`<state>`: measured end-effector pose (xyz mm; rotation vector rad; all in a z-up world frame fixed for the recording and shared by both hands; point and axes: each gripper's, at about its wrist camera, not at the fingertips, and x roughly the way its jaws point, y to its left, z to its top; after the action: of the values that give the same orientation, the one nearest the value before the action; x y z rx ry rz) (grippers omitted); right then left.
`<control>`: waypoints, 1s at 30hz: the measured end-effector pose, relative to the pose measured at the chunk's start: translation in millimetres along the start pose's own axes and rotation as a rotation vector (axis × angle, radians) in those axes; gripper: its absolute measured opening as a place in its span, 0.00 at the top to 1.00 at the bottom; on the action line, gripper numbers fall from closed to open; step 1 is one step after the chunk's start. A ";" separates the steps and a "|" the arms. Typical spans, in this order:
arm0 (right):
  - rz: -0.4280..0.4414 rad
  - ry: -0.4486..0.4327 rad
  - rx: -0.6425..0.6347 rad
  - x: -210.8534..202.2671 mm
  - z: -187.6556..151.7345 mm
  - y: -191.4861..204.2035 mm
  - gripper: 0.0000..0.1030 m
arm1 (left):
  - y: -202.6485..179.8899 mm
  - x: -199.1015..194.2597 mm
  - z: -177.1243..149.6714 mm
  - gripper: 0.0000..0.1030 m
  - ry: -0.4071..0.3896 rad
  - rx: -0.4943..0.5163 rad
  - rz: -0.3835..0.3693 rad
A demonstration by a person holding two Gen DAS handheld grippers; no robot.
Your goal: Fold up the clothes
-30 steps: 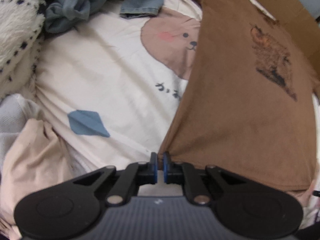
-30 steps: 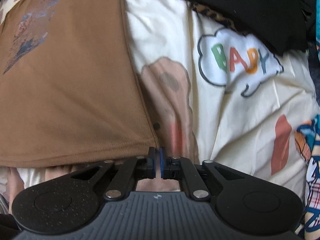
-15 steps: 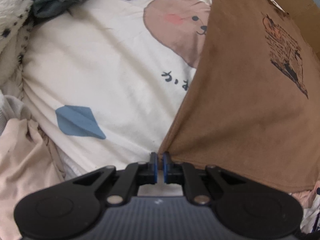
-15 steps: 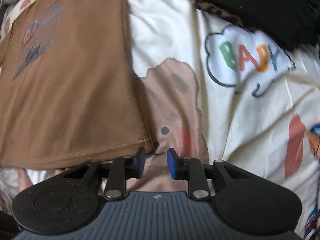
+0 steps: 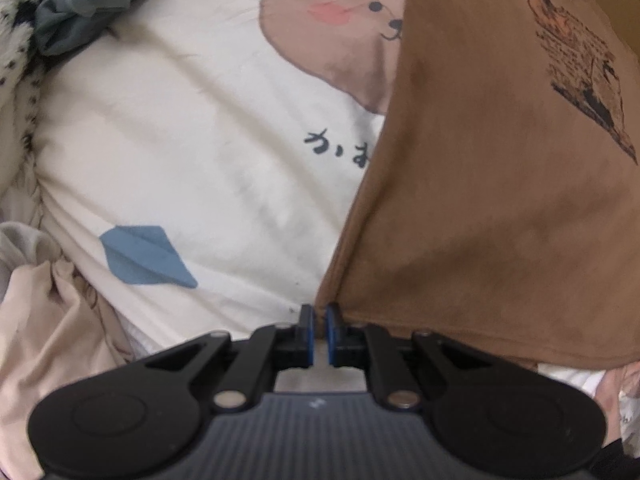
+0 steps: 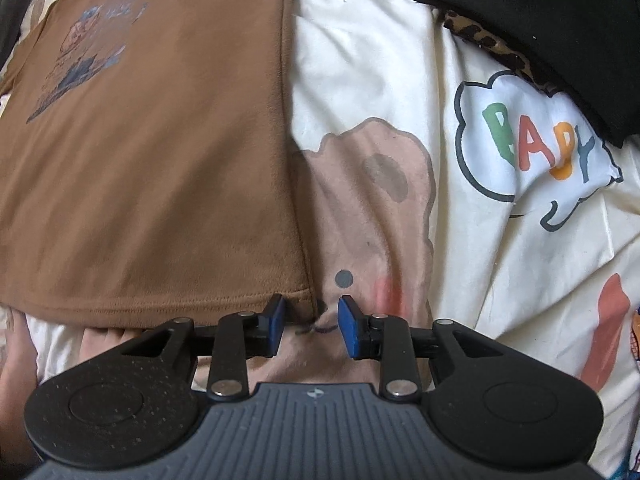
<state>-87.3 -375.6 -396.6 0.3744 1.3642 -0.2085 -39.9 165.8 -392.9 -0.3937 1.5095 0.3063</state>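
Left wrist view: my left gripper (image 5: 319, 334) is clamped on the near left hem corner of the brown T-shirt (image 5: 492, 184), which lies print-up and unfolded on the patterned bedcover (image 5: 192, 128); no fold is made yet. Blue-grey clothes (image 5: 80, 4) crowd the far left corner, a beige garment (image 5: 48, 320) the near left. Right wrist view: my right gripper (image 6: 308, 326), jaws just parted, holds nothing; the T-shirt's (image 6: 160, 160) right hem corner lies between the pads, untouched. Black clothing (image 6: 540, 28) lies far right, clear of the shirt.
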 end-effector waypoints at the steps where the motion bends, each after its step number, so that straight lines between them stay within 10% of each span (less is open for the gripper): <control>1: 0.008 -0.003 -0.004 1.9 1.8 1.0 0.65 | -0.4 -0.1 0.4 0.94 0.002 0.000 0.003; 11: 0.024 0.032 -0.024 31.5 16.6 8.1 0.68 | -6.2 -8.1 -5.3 0.94 -0.001 -0.019 0.005; 14: 0.026 0.047 -0.009 30.6 21.1 7.6 0.95 | -8.5 -18.3 -8.5 0.94 -0.006 -0.006 -0.005; 30: -0.028 0.065 0.013 -12.6 24.9 14.7 0.97 | 20.3 -56.3 -14.2 0.95 -0.077 -0.138 -0.128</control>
<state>-61.8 -372.4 -378.3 0.3762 1.4330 -0.2300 -63.9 180.5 -338.2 -0.5800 1.3851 0.3220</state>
